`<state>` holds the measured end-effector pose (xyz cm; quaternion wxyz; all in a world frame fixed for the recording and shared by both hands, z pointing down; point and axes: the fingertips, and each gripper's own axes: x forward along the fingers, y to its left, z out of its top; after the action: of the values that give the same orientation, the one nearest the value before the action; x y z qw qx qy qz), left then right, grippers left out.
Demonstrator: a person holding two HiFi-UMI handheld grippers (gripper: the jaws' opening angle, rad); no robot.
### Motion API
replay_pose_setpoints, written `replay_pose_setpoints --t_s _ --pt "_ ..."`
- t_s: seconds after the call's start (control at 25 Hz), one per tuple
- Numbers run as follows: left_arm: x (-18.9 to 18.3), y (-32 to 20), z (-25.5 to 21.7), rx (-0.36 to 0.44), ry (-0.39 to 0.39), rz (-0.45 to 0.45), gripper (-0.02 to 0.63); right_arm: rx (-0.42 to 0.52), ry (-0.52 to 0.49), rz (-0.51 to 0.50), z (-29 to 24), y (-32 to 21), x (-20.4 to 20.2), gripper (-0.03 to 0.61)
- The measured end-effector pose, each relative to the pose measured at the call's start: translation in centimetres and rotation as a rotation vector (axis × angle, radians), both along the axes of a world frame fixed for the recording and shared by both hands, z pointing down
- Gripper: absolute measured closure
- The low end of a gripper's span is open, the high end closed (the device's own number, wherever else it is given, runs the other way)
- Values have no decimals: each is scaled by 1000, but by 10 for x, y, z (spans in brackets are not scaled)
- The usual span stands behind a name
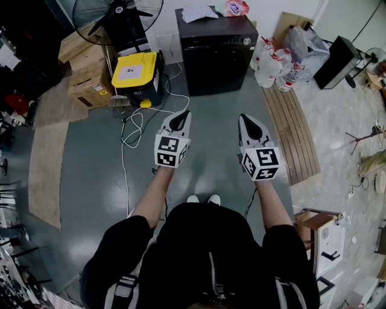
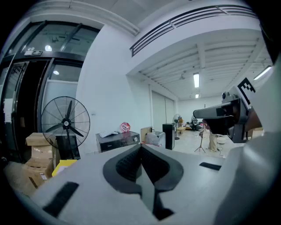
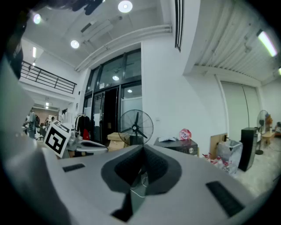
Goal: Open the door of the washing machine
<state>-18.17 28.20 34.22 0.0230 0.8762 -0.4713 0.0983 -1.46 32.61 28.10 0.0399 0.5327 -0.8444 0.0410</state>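
The black washing machine (image 1: 217,51) stands against the far wall with its door closed; papers and a pink bag lie on top. It shows small in the left gripper view as the washing machine (image 2: 116,140) and in the right gripper view as the washing machine (image 3: 178,146). My left gripper (image 1: 183,114) and right gripper (image 1: 246,118) are held side by side over the grey floor, well short of the machine, both pointing at it. Both are shut with nothing between the jaws.
A yellow-lidded box (image 1: 137,73) and a floor fan (image 1: 117,15) stand left of the machine, with cardboard boxes (image 1: 87,72) beyond. A white cable (image 1: 136,124) trails over the floor. Water bottles (image 1: 274,66) and wooden planks (image 1: 292,130) lie to the right.
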Motion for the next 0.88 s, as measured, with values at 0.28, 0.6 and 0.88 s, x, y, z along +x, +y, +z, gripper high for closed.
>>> replay_pose_setpoints --t_s 0.28,0.6,0.88 --pt "22 -3 -11 18 -4 -4 612 12 -16 -56 -2 1 14 575" --pt "50 5 -3 16 -9 -27 612 18 -1 -78 7 5 40 575" --pt "65 -5 5 8 -10 -27 612 20 3 -88 16 -1 48 575"
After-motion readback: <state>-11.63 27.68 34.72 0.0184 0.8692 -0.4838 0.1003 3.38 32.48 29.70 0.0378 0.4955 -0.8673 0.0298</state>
